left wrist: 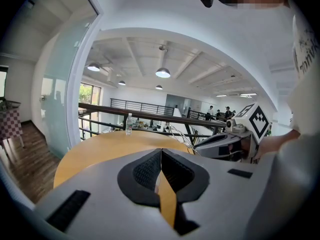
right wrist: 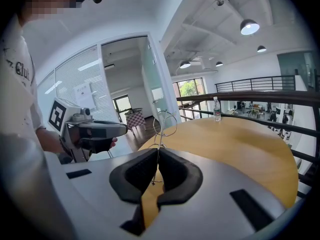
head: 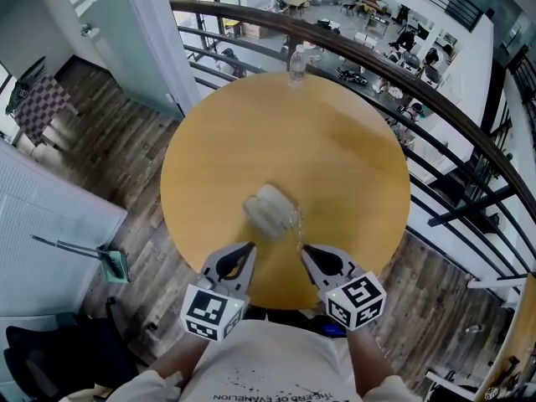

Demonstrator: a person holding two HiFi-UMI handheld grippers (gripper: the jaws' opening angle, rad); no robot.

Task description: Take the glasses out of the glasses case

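Note:
A pale, closed-looking glasses case [head: 270,210] lies on the round wooden table [head: 335,149], near its front edge. Thin wire-framed glasses [right wrist: 165,124] stick up from my right gripper [right wrist: 157,151], which is shut on one of their thin wires. In the head view the glasses [head: 295,223] hang just right of the case, at the tip of the right gripper [head: 306,251]. My left gripper [head: 249,249] sits just in front of the case; its jaws are shut with nothing between them [left wrist: 161,151]. From the left gripper view the glasses [left wrist: 178,134] and right gripper [left wrist: 225,144] show to the right.
A clear water bottle [head: 297,64] stands at the table's far edge, also seen as a bottle [left wrist: 129,124] and bottle [right wrist: 216,109]. A dark railing [head: 394,74] curves behind the table over a lower floor. A dustpan [head: 113,262] lies on the wooden floor at the left.

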